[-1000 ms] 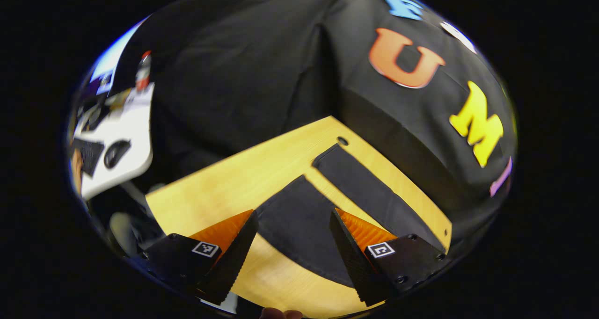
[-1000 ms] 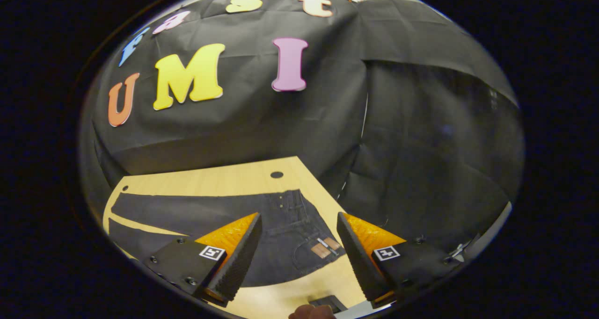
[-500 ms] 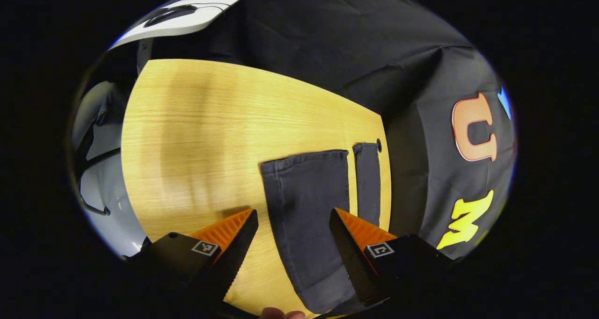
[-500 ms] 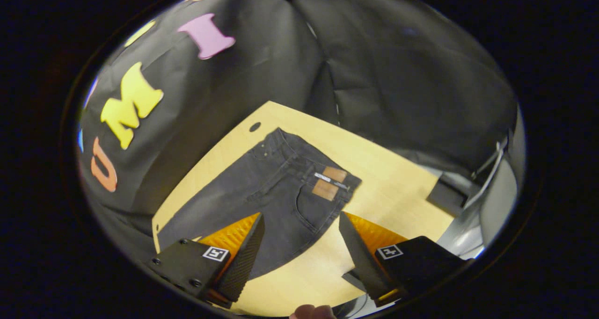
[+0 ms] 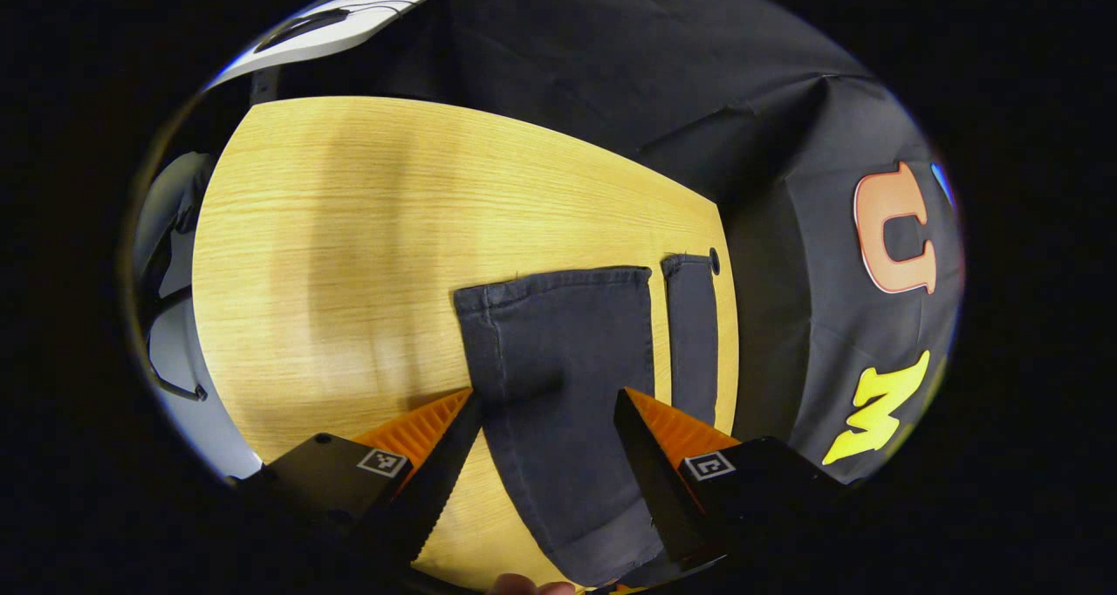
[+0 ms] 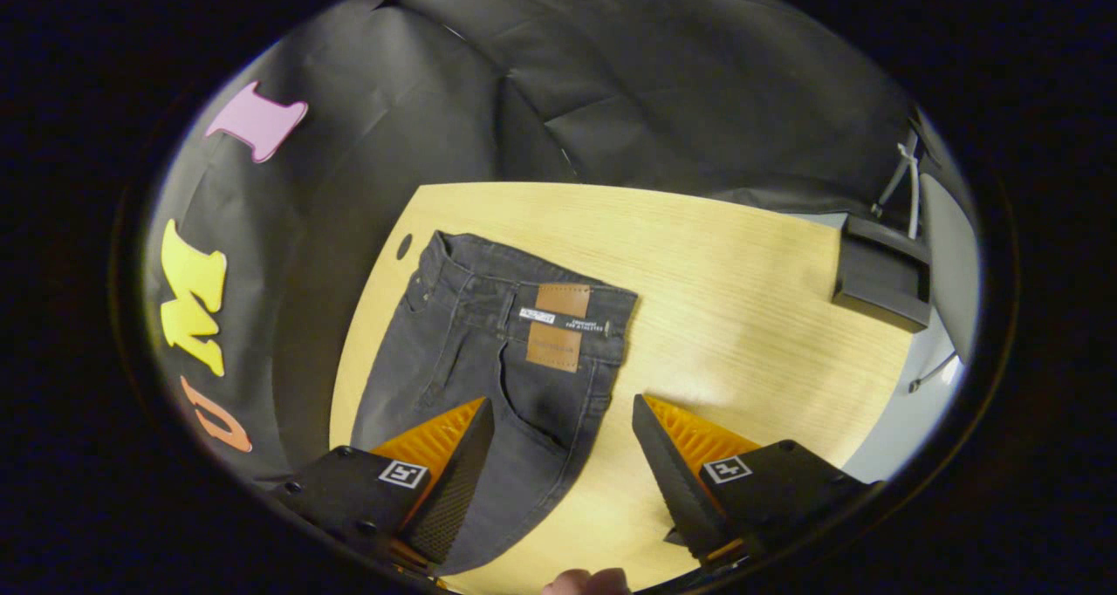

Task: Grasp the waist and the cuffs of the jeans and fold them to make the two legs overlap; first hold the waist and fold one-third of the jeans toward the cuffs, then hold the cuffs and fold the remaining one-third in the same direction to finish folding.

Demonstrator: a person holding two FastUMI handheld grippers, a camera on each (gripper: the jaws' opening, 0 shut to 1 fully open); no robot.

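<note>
Left gripper view: left gripper (image 5: pixel 545 429) now lower over jeans (image 5: pixel 567 377), near cuff (image 5: pixel 550 283) larger than half a second ago — jaws open, empty, grasp likely next. Dark matte denim, two legs flat, apart on pale wood-grain table (image 5: pixel 349 229).

Right gripper view: right gripper (image 6: pixel 563 442) swung square over waist (image 6: pixel 532 290) — open, nothing held. Tan leather patch (image 6: pixel 558 326), stitched seams.

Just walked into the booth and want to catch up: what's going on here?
A person holds a gripper in each hand above dark jeans lying flat on a wooden table. The left gripper hangs open over the near leg's cuff; the right gripper hangs open above the waist. Neither touches the cloth, and the legs lie apart, unfolded.
</note>
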